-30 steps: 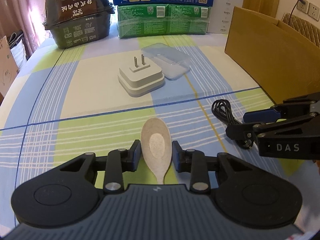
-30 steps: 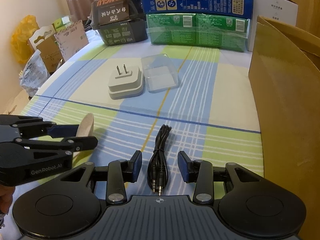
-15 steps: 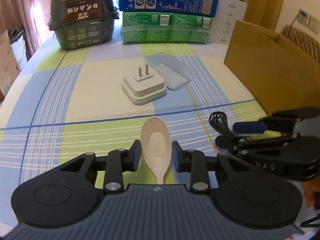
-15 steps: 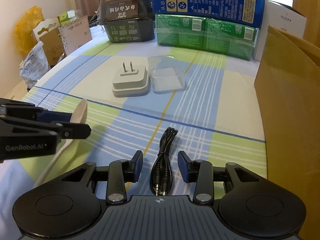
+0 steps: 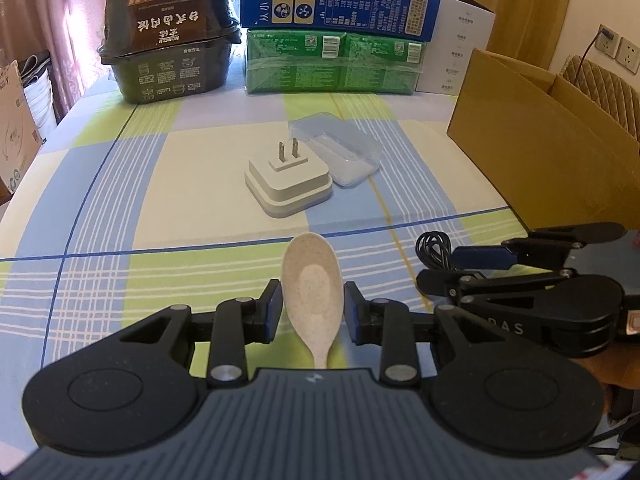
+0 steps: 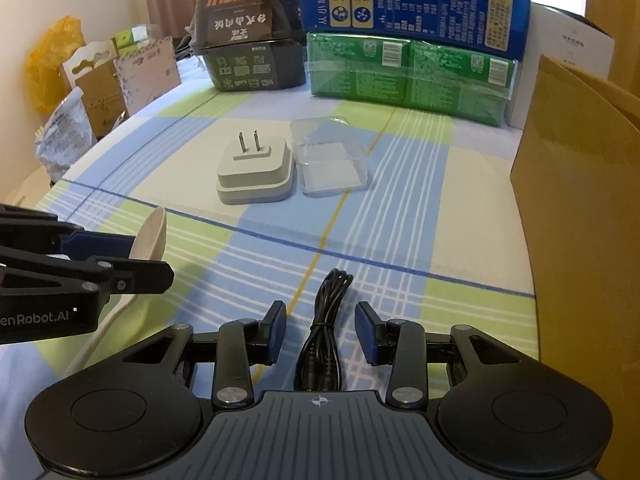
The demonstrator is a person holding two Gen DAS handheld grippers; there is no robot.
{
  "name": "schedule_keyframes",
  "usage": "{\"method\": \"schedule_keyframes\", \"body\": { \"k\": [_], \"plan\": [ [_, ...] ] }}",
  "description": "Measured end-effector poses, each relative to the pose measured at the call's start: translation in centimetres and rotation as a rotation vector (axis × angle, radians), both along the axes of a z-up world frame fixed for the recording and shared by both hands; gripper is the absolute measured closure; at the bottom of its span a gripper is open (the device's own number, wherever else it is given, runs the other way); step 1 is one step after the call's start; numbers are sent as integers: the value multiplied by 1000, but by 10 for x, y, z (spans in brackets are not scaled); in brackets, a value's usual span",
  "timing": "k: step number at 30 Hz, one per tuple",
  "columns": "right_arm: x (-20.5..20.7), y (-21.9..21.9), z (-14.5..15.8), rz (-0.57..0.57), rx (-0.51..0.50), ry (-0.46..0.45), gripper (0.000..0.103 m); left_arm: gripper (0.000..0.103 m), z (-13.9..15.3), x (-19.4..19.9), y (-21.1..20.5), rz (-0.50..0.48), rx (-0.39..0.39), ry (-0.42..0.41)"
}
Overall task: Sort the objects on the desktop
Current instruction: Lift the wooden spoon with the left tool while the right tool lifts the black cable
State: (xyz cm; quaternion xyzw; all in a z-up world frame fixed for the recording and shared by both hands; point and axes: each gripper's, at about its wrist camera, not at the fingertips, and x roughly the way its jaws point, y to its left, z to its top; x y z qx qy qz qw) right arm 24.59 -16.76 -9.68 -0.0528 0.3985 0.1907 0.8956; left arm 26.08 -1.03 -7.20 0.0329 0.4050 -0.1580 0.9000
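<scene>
Spoon [image 5: 312,294] sits bowl-forward between the left gripper's [image 5: 310,310] fingers, pads tight on both sides of the bowl, so it's clenched on it. Handle runs back under the gripper body. From the right wrist view the spoon [image 6: 152,236] looks raised off the cloth [image 6: 440,208], though the angle is poor, so only probably.

Right gripper [image 6: 320,330] is spread wide, straddling the coiled black cable [image 6: 324,332]. Neither pad touches the cable; it lies flat on the cloth with its plug ends toward the camera. In the left view the right gripper [image 5: 464,270] is side-on, with the cable's [image 5: 434,250] far loop showing just past its tips.

Farther up the table: white plug adapter [image 5: 288,180], prongs up, touching or just beside a clear plastic box [image 5: 340,152] to its right. Cardboard box [image 5: 540,140] stands along the right edge. At the back: dark food tub [image 5: 168,64], green packs [image 5: 332,64] with a blue carton [image 5: 340,4] stacked on top, white box [image 5: 460,48] beside them.
</scene>
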Motion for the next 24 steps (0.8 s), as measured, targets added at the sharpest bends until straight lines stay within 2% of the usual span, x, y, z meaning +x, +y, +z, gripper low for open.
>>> {"method": "schedule_keyframes", "body": {
  "k": [8,15,24],
  "plan": [
    [0,4,0,-1,-38,-5,94,76,-1,1,0,-8,12,6],
    [-1,5,4,-11,-19,-2,94,76,-1,0,-1,-16,14,9],
    [-10,-3,29,-60,65,-31,94,76,5,-1,0,-19,-2,5]
  ]
}}
